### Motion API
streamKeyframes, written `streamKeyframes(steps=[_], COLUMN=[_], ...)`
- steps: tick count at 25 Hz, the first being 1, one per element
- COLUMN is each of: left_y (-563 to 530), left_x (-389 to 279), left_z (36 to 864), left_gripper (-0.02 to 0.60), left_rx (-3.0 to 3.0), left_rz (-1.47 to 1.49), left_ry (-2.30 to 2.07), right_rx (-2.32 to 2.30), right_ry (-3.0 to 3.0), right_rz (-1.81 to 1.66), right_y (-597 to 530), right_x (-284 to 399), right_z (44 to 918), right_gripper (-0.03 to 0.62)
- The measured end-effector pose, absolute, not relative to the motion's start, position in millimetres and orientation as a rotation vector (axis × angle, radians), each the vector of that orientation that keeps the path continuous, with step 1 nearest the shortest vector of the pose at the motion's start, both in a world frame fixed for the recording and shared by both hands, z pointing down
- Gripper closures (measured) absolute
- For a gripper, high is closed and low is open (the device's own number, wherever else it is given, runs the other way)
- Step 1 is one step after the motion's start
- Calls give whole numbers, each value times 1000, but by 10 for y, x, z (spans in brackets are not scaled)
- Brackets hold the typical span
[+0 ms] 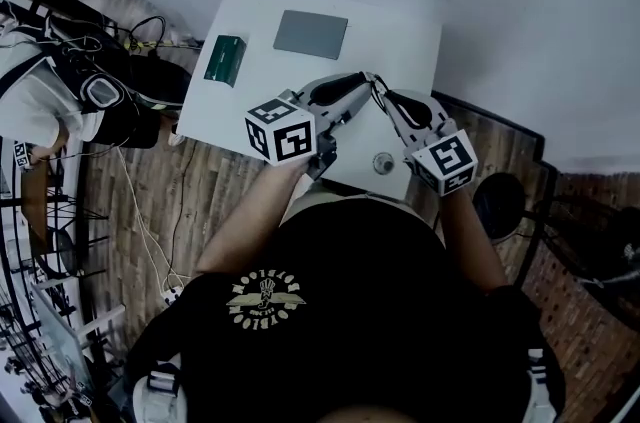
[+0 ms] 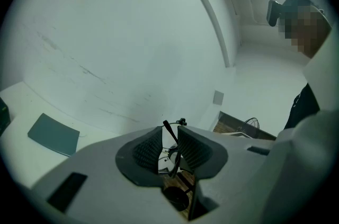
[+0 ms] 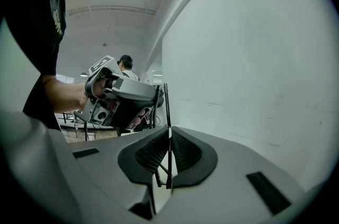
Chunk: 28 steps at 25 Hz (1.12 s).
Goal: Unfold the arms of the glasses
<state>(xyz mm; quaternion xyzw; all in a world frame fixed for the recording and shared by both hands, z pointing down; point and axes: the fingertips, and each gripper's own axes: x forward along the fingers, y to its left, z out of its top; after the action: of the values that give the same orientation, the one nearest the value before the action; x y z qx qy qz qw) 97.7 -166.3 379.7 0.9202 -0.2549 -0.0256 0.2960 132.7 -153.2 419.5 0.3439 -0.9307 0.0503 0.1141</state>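
The glasses (image 1: 374, 87) are thin and black, and they hang in the air over the white table (image 1: 400, 31) between my two grippers. In the left gripper view, one slim arm of the glasses (image 2: 167, 126) slants through the gap of my left gripper (image 2: 169, 134). Those jaws stand apart and do not squeeze it. The right gripper (image 3: 168, 132) is shut on another thin black part of the glasses (image 3: 166, 101), which sticks up from the pads. The left gripper (image 3: 122, 98) faces it closely. In the head view the left gripper (image 1: 360, 83) and right gripper (image 1: 385, 96) nearly meet tip to tip.
A grey flat pad (image 1: 311, 34) and a green box (image 1: 225, 59) lie at the table's far side. A small round object (image 1: 383, 162) sits near the front edge. Bags and cables crowd the wooden floor at the left (image 1: 110, 101). A white wall stands close behind the table.
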Motion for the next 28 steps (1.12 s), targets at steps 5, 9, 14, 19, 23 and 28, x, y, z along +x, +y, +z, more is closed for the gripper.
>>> streamKeyframes(steps=[5, 9, 14, 19, 23, 28], left_y=[-1635, -1602, -1495, -1378, -1318, -1293], left_x=[993, 993, 959, 883, 803, 794], left_z=[3855, 3869, 3897, 4013, 4144, 4217], left_gripper=[516, 522, 522, 522, 570, 575], left_rx=[2419, 2401, 2405, 2374, 2354, 2360], left_rz=[-68, -96, -71, -54, 13, 67], left_ry=[-744, -780, -877, -970, -1030, -1048], right_rx=[975, 964, 946, 939, 959, 972], right_ry=[-2768, -2812, -2807, -2815, -2838, -2864], right_rz=[171, 261, 238, 231, 284, 309], right_y=[-1514, -1567, -1597, -1648, -1713, -1813], right_x=[1379, 1441, 1518, 1578, 1612, 1616], right_z=[4240, 4268, 4254, 4237, 4230, 4180], right_gripper=[576, 576, 576, 574, 576, 576])
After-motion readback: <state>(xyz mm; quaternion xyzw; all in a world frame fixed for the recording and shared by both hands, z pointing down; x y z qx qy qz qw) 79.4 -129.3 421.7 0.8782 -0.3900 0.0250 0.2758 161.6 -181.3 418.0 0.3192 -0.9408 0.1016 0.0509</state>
